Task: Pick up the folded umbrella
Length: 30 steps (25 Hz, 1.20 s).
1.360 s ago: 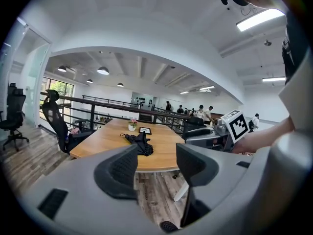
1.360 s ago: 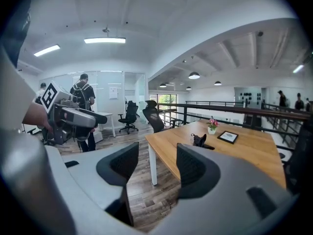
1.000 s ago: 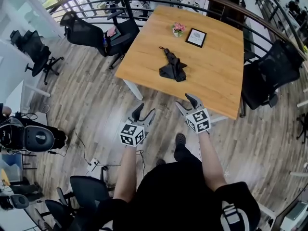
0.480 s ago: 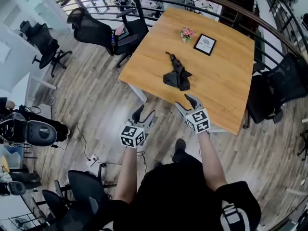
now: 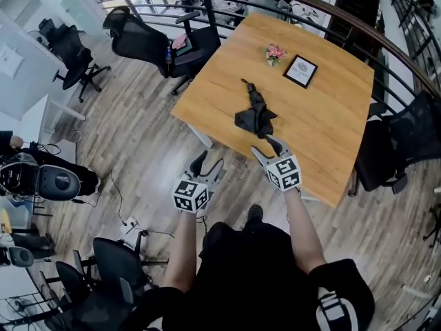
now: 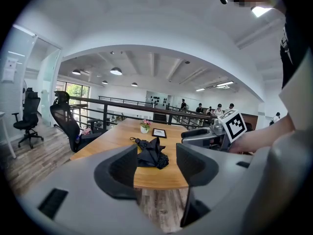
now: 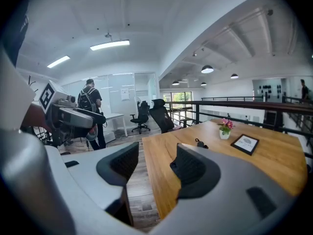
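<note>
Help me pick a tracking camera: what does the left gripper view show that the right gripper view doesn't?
Left only: the folded umbrella, almost whole, seen beyond its open jaws, and the right gripper. Right only: the left gripper and a standing person; just the umbrella's handle shows. Both: wooden table, flower pot, framed picture.

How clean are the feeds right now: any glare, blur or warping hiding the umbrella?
Head view: sharp, evenly lit; fisheye warps the borders, umbrella clear on the table. Left gripper view: black corners, near jaws soft, umbrella sharp through their gap. Right gripper view: ceiling light strips bright but no washout; a jaw covers all but one end of the umbrella.
</note>
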Motion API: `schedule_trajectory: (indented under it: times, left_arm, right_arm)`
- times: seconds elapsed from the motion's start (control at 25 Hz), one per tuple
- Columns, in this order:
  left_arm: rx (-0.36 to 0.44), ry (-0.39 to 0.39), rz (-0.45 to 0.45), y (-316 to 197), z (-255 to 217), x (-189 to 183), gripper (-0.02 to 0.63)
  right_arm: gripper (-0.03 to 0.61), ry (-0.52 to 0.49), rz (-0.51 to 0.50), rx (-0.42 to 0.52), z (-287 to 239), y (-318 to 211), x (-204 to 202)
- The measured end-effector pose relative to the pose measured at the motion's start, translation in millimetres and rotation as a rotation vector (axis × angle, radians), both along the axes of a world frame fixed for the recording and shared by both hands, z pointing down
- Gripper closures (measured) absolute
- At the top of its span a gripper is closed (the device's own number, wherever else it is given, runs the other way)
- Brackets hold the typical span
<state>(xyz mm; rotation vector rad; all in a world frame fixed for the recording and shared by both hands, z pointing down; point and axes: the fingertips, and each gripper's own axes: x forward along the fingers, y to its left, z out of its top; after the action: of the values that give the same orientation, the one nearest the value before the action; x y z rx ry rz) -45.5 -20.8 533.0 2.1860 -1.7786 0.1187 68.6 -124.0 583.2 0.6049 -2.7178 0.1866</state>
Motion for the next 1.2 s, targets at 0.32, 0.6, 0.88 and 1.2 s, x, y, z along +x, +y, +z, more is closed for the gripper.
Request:
schedule_trajectory:
  times: [0.32,0.6,0.88,1.2]
  left_arm:
    - [0.008,0.011,0.014,-31,6,-15,0.362]
    - [0.046,0.016,0.085,-93,-2,-36,0.362]
    - [0.026,0.022,0.157,-138,2,-68,0.362]
    - [0.019,0.036,0.275,-188,16,-87,0.362]
  right_arm:
    - [0.321,0.014,0.009,0.008,4,-27,-9]
    - [0.321,0.023,0.044,0.033,5,-63,-33]
    - [0.321,0.036,0.113,0.032,4,-98,-58]
    - [0.319,0.079,0.271,0.024,21,-136,-50]
